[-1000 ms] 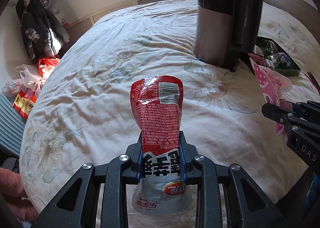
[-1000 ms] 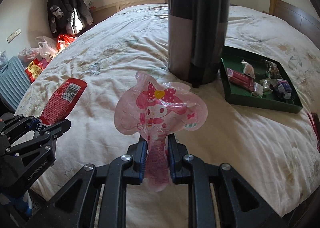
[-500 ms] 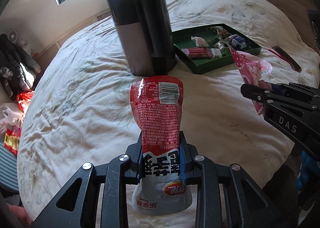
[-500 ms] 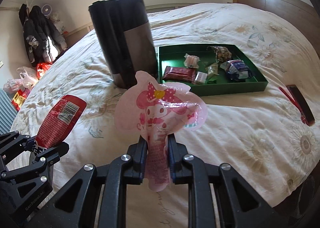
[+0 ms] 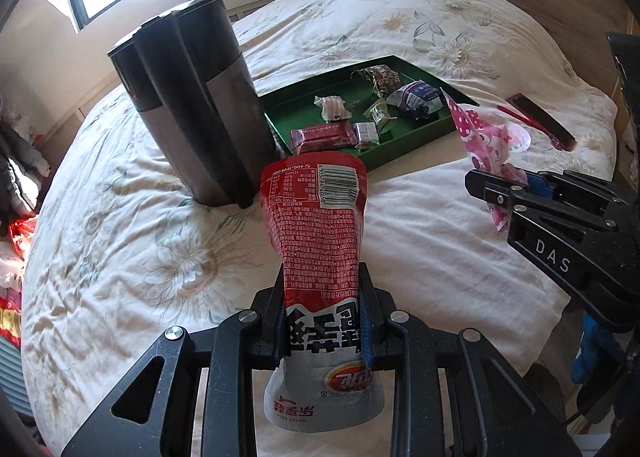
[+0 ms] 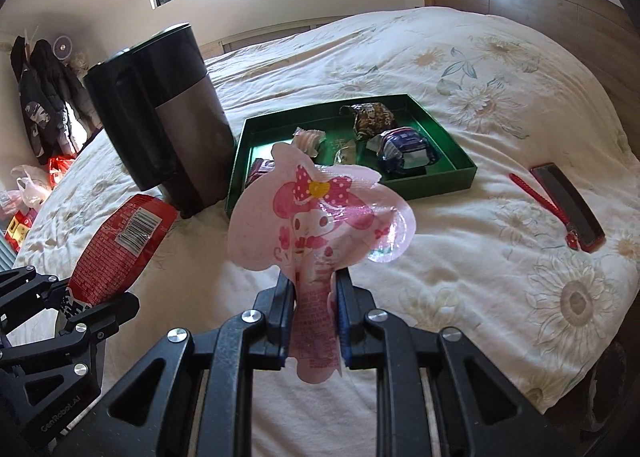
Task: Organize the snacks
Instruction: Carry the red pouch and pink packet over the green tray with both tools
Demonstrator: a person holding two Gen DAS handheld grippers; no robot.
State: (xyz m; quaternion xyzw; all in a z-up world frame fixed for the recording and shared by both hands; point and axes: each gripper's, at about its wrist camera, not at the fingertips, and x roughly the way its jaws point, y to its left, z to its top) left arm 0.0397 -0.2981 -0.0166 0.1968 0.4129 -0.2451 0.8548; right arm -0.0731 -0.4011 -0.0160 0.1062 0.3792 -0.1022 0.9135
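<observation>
Left gripper (image 5: 324, 317) is clamped on a red snack pouch (image 5: 318, 225), pads pinching it across the black-and-white lettering. The red barcode end sticks forward past the fingers; the silver end hangs back toward the camera. Pouch is off the bed, just short of the dark cylindrical bin (image 5: 192, 105).

Right gripper (image 6: 314, 317) is clenched on the narrow stem of a pink cartoon-character packet (image 6: 320, 217). The wide lobed top fans out above the fingers, in front of the green tray (image 6: 436, 177).

From my left camera I see the right gripper (image 5: 500, 185) side-on at the right edge, with the pink packet (image 5: 488, 137) poking up from it, and a maroon bar (image 5: 320, 137) plus small wrapped sweets in the tray (image 5: 408, 147). From my right camera the pink packet mostly hides that bar, but I get the left gripper (image 6: 76, 309) with its red pouch (image 6: 120, 245) at lower left, and a dark phone with red strap (image 6: 568, 209) clearly on the bedspread (image 6: 480, 277).

Pouch is glossy crinkled foil. Pink packet is thin translucent film. Tray is shallow, rectangular, rigid. Bin has a matte metal body and black top. Bedspread is cream, wrinkled, floral print.
</observation>
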